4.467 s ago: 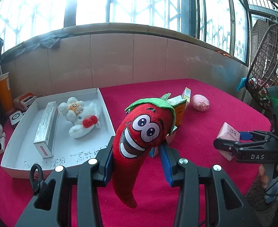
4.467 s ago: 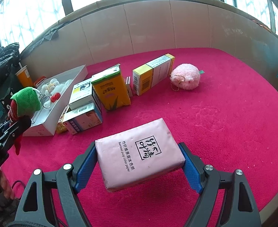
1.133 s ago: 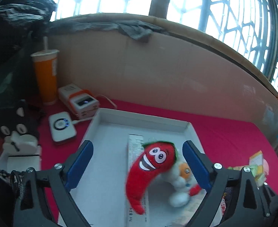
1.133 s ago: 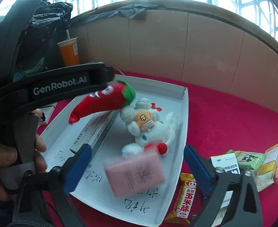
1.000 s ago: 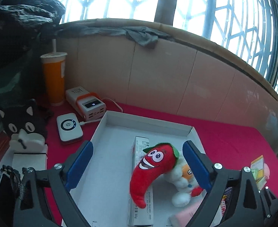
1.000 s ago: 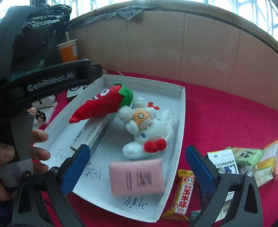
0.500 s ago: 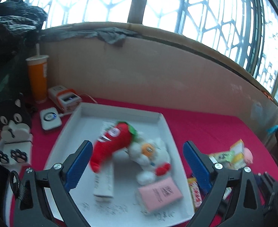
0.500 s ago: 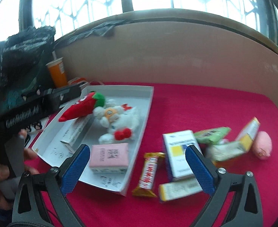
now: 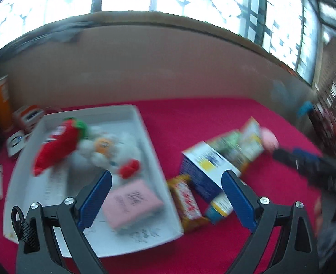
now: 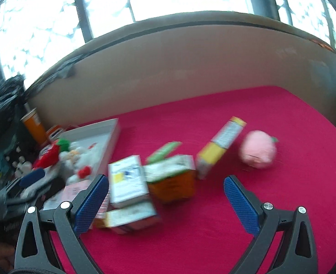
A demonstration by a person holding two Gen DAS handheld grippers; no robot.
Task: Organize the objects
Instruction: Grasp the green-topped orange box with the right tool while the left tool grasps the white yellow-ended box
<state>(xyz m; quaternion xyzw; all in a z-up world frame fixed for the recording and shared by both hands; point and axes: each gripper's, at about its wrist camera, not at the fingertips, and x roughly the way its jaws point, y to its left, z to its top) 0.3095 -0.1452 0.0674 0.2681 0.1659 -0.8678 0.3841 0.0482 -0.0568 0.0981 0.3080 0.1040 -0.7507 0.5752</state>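
Fingers (image 10: 92, 202) astride boxes (image 10: 131, 183), apart.

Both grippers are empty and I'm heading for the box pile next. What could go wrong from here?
1. The boxes lean and overlap in a tight heap, so closing the right gripper on one may topple or drag its neighbours.
2. The snack bar lies against the tray wall; grabbing there may shove the tray.
3. The pink plush is round and may roll if nudged.

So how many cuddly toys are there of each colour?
Red: 1, the chili pepper plush
White: 1, the white plush toy
Pink: 1, the round pink plush
Total: 3
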